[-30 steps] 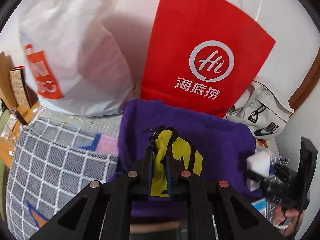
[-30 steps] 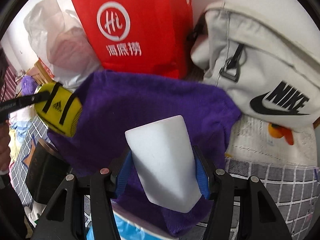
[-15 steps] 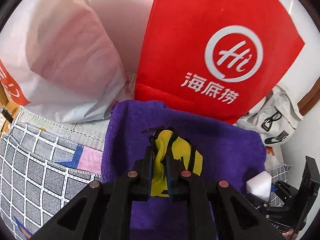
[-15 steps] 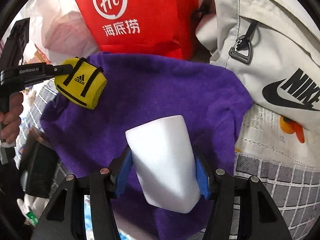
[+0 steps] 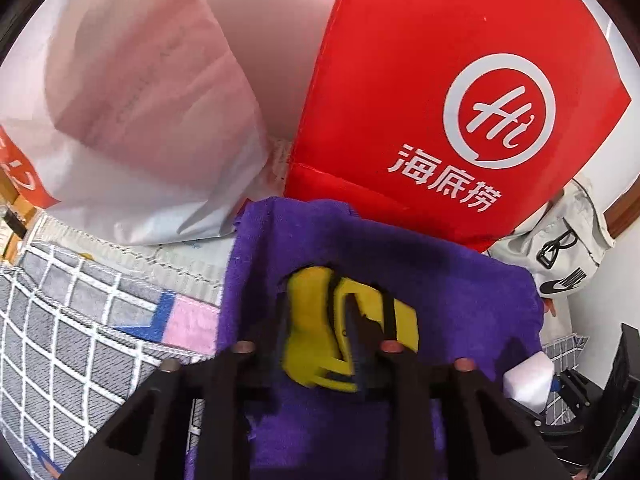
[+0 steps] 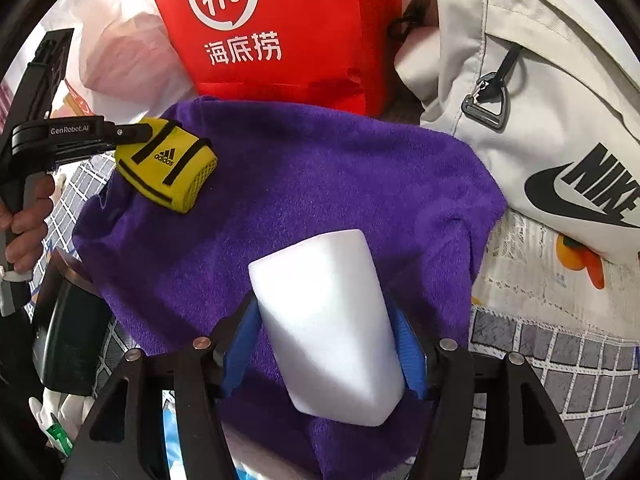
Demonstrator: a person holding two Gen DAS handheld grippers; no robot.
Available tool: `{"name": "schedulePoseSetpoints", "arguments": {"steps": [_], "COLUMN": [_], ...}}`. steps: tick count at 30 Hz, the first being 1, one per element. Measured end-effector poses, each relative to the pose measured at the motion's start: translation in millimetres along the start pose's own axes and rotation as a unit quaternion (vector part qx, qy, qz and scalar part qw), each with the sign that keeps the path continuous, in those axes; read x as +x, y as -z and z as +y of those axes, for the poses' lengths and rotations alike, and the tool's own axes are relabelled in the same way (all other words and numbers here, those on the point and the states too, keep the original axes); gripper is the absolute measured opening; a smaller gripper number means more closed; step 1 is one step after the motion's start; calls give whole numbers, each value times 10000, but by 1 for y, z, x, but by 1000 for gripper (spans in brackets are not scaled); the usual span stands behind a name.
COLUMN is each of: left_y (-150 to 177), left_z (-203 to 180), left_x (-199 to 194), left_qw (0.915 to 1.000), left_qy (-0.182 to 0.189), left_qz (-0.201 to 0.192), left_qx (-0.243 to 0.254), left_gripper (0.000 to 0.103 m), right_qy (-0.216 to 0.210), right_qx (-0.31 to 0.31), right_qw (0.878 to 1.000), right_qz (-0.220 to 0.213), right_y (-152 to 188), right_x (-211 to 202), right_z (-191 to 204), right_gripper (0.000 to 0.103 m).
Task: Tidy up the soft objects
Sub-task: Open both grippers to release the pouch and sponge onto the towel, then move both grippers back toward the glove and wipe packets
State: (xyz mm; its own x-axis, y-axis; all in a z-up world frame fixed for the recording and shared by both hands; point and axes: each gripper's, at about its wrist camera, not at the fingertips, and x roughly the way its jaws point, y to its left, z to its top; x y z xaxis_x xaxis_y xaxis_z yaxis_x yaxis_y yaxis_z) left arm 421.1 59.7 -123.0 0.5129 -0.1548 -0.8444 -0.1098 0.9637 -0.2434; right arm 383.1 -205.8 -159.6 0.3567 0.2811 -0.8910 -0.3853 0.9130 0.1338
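- Left wrist view: the left gripper (image 5: pixel 320 344) had the yellow pouch (image 5: pixel 320 328) between its 2 fingers, but blur hid whether they pinched it or stood slightly apart.
- The pouch lay on the purple towel (image 5: pixel 460 296), which spread over the checked blanket (image 5: pixel 72 320).
- A red paper bag (image 5: pixel 440 100) stood at the far side, with a white plastic bag (image 5: pixel 132 120) to its left and a white backpack (image 5: pixel 568 256) to its right.
- Right wrist view: the right gripper (image 6: pixel 326 344) was clamped on a white sponge block (image 6: pixel 328 320), its blue pads (image 6: pixel 408 348) pressed to both sides, above the near part of the towel (image 6: pixel 320 184).
- The pouch (image 6: pixel 168 168) sat at the towel's far left, against the left gripper's tip (image 6: pixel 136 132).
- The backpack (image 6: pixel 520 120) lay on the right, the red bag (image 6: pixel 288 32) far behind.
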Motion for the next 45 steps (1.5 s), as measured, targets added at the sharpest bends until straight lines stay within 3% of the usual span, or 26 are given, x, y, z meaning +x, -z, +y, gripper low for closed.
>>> {"name": "schedulePoseSetpoints", "arguments": {"steps": [1, 2, 15, 24, 26, 31, 39, 45], "left_y": [-1, 0, 19, 62, 73, 104, 153, 194], "left_z": [1, 1, 7, 12, 12, 14, 18, 23], "left_x": [-3, -7, -77, -139, -149, -175, -194, -197], "left_qw": [10000, 9999, 9982, 9964, 9962, 9951, 9958, 9971], "left_qy": [-62, -94, -182, -41, -115, -161, -42, 75], "left_qz": [1, -78, -544, -807, -810, -901, -817, -673], "left_qx": [6, 19, 149, 251, 293, 366, 406, 337], "left_gripper": [56, 61, 61, 61, 61, 61, 61, 61], "right_qy": [-2, 19, 121, 176, 115, 484, 280, -43], "right_qx": [11, 54, 584, 657, 674, 672, 728, 412], "right_qw": [10000, 10000, 9974, 9930, 9932, 9934, 9931, 9922], "right_qz": [-20, -13, -417, -963, -939, -792, -875, -1173], "right_y": [0, 0, 4, 36, 47, 75, 138, 182], "right_x": [-2, -3, -49, -106, -117, -133, -154, -166], "right_z": [0, -1, -8, 10, 16, 29, 62, 99], "right_gripper": [64, 65, 93, 93, 93, 93, 93, 89]}}
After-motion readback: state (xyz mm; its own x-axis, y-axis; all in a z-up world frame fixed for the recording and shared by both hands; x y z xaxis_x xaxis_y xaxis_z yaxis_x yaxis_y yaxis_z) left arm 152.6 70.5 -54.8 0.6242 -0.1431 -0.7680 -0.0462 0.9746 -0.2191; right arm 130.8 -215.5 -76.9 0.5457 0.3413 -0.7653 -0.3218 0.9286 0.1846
